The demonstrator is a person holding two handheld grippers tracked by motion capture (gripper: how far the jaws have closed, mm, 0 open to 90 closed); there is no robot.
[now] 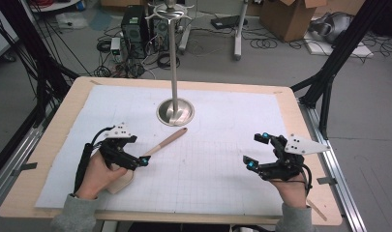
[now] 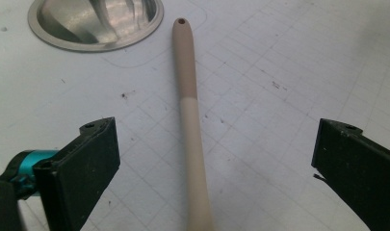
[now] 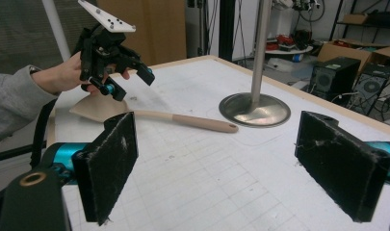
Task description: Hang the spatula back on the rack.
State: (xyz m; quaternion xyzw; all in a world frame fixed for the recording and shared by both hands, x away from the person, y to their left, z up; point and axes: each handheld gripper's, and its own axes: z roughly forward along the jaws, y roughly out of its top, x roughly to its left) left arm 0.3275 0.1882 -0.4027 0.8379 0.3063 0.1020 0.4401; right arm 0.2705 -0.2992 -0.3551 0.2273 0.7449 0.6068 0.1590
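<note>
Gridded tabletop (image 1: 222,159): I'm straddling the spatula (image 2: 190,110) handle with left gripper (image 2: 214,159) jaws wide, holding nothing; right gripper (image 3: 231,163) idling open. Off-centre closing risks rolling it away.

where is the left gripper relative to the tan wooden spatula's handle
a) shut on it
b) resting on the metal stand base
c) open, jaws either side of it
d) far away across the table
c: the left gripper is open, its jaws standing either side of the tan wooden spatula handle without touching it.

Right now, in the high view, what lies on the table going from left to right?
Left black tongs → beige wooden spatula → round shiny metal stand base → right black tongs.
</note>
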